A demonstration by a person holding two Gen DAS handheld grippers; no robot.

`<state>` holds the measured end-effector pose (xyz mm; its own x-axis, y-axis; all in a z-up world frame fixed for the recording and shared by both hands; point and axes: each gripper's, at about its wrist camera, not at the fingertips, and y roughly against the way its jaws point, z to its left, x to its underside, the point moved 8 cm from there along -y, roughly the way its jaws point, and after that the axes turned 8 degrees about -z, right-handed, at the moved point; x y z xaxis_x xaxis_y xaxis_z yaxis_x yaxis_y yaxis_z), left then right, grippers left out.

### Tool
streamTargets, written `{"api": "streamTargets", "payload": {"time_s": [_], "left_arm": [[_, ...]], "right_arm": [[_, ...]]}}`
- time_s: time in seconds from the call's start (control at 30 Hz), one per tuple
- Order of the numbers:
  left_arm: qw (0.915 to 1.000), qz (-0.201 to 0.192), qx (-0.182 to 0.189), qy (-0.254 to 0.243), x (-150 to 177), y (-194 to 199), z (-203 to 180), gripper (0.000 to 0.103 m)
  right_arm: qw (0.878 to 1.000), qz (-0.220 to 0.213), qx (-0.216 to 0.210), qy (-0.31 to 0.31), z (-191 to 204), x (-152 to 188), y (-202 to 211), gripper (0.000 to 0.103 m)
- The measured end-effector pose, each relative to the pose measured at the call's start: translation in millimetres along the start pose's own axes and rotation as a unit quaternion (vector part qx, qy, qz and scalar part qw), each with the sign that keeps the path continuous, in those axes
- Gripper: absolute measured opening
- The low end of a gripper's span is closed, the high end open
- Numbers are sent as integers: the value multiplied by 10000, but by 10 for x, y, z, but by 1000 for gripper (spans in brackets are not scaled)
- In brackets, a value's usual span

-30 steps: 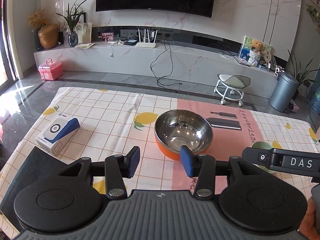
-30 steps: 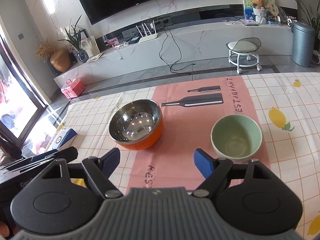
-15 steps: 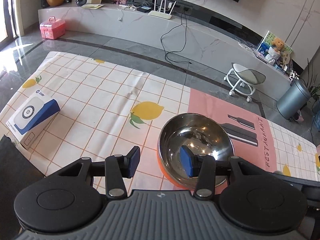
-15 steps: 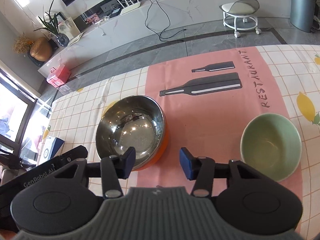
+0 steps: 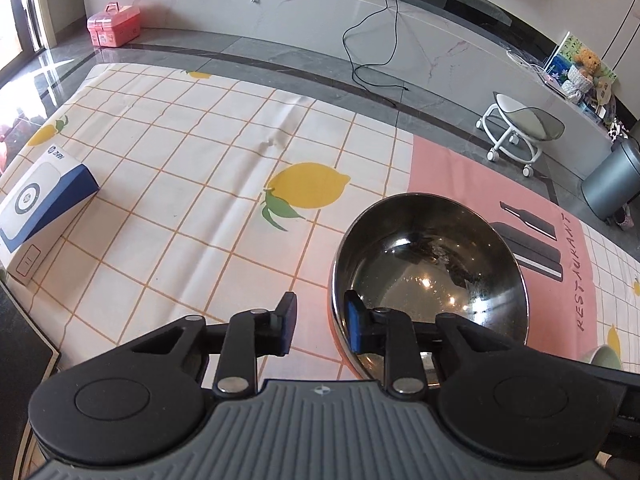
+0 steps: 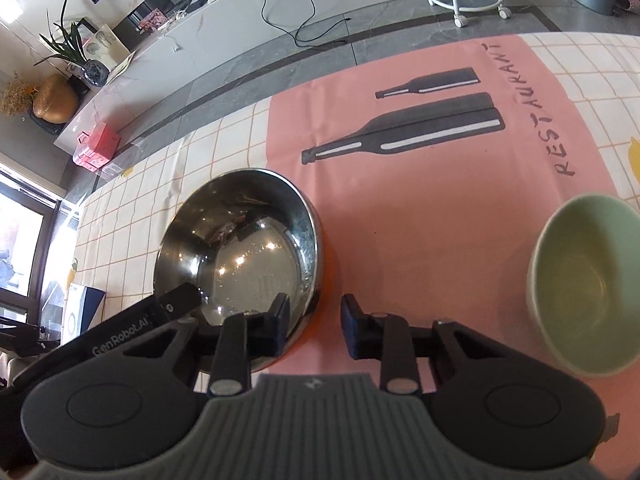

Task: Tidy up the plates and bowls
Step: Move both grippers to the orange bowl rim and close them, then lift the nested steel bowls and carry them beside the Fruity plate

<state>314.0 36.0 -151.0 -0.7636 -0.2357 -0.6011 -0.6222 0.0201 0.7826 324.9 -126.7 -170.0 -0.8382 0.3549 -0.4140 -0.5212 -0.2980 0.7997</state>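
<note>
A steel bowl (image 5: 432, 276) with an orange outside stands on the pink strip of the tablecloth. My left gripper (image 5: 320, 322) straddles its left rim, one blue pad inside the bowl and one outside. Its jaws are closing, and a gap still shows beside the rim. My right gripper (image 6: 314, 326) straddles the right rim of the steel bowl (image 6: 240, 248) in the same way. Its jaws are closing too, with cloth visible between the outer pad and the bowl wall. An empty green bowl (image 6: 588, 296) stands to the right, apart from both grippers.
A blue and white box (image 5: 40, 204) lies near the table's left edge. The lemon-print tablecloth (image 5: 180, 168) ends at the far edge, with grey floor beyond. On that floor stand a white stool (image 5: 520, 128) and a grey bin (image 5: 612, 184).
Both grippers have come down and forward onto the steel bowl. Their jaws have narrowed, and each now has the bowl's rim between its pads.
</note>
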Motion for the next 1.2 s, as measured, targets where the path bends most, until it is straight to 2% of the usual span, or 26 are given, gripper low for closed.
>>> {"api": "streamTargets", "payload": {"time_s": [0.03, 0.07, 0.1, 0.17, 0.33, 0.5, 0.6, 0.9, 1.07, 1.2], "left_arm": [[10000, -4, 62, -29, 2, -1, -14, 21], [9999, 3, 92, -73, 4, 7, -31, 13], [9999, 13, 47, -128, 5, 16, -47, 11], [9997, -21, -54, -223, 15, 49, -54, 10], [9995, -149, -28, -285, 53, 303, -15, 9], [9989, -299, -215, -304, 171, 721, 39, 9], [9989, -381, -193, -166, 289, 960, 75, 9], [9994, -249, 249, -49, 828, 1559, -61, 12], [9977, -343, 402, -426, 1096, 1873, -354, 13], [9949, -350, 727, -600, 1275, 2049, -644, 15]], "right_arm": [[10000, -9, -22, 2, 8, 4, 3, 21], [10000, -15, -11, 28, 15, 7, 7, 21], [10000, -6, -17, 47, 26, 18, 9, 21], [10000, 54, -27, 68, 52, 37, 17, 20], [9997, 131, -140, 164, 82, 145, 146, 20], [9990, 136, -390, 167, 133, 331, 453, 20], [9984, 61, -473, 287, 169, 491, 683, 19], [9976, -186, -616, 245, -115, 949, 1406, 18], [9974, -374, -576, 240, -402, 1177, 1821, 17], [9971, -562, -512, 79, -703, 1254, 2109, 14]]}}
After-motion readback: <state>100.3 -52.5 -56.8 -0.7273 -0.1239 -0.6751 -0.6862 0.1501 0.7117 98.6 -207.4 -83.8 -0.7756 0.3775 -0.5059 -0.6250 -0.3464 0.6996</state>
